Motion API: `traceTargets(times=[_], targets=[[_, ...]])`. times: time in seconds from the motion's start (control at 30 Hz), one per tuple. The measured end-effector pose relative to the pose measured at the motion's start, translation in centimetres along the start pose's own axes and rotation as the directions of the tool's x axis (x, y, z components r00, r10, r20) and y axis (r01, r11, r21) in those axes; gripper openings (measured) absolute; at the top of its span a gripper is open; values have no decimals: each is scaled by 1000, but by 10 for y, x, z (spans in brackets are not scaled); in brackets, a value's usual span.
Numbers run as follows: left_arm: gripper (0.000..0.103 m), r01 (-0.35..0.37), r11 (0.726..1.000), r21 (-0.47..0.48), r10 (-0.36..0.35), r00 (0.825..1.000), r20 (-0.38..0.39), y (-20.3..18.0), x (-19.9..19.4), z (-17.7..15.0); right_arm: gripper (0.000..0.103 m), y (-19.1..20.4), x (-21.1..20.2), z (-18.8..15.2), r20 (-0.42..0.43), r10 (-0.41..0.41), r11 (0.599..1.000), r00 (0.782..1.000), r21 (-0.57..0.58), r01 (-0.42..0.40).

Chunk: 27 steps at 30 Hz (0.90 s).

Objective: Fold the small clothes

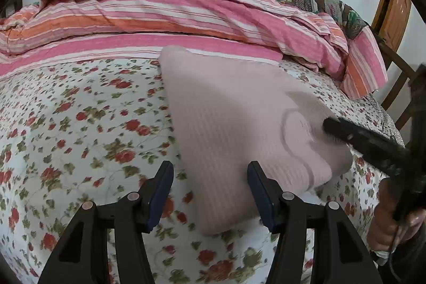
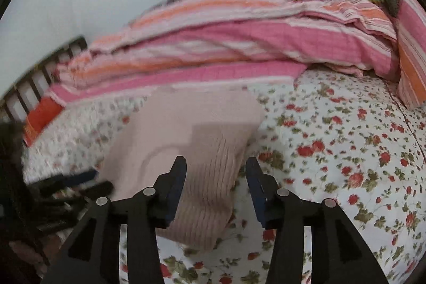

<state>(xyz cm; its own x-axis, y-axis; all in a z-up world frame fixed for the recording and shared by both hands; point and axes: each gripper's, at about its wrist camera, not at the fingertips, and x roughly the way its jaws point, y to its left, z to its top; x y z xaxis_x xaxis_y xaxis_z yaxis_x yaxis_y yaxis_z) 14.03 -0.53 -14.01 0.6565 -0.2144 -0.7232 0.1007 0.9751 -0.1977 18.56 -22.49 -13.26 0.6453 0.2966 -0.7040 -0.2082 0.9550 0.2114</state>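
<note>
a pale pink ribbed knit garment (image 1: pixel 239 124) (image 2: pixel 186 140) lies folded into a compact shape, flat on the floral bed sheet (image 1: pixel 80 124) (image 2: pixel 346 151), with a curved seam showing on top.

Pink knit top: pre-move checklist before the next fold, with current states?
1. Left gripper jaws open, nothing between them: ok.
2. Right gripper jaws open, nothing gripped: ok.
3. Top lies on the floral sheet, partly folded, one layer lapped over the near right part: ok.
4. Top clear of the striped quilt: not ok, its far corner touches or overlaps the quilt's edge.
5. Grippers apart: ok in the left wrist view, right one over the top's right edge.
6. Right wrist view sharp enough to aim: not ok, motion blur.
</note>
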Motion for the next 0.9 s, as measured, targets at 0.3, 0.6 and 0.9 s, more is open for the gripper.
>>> traceTargets(times=[0.3, 0.6, 0.9], targets=[[57, 81, 997, 9, -81, 997, -11, 17, -20, -31, 46, -12, 4, -17, -40, 66, 994, 997, 89, -62], [42, 57, 998, 27, -57, 998, 15, 11, -8, -39, 46, -18, -13, -27, -32, 94, 986, 995, 141, -89], [14, 117, 993, -2, -117, 992, 51, 25, -12, -38, 46, -21, -31, -21, -10, 102, 980, 995, 173, -99]])
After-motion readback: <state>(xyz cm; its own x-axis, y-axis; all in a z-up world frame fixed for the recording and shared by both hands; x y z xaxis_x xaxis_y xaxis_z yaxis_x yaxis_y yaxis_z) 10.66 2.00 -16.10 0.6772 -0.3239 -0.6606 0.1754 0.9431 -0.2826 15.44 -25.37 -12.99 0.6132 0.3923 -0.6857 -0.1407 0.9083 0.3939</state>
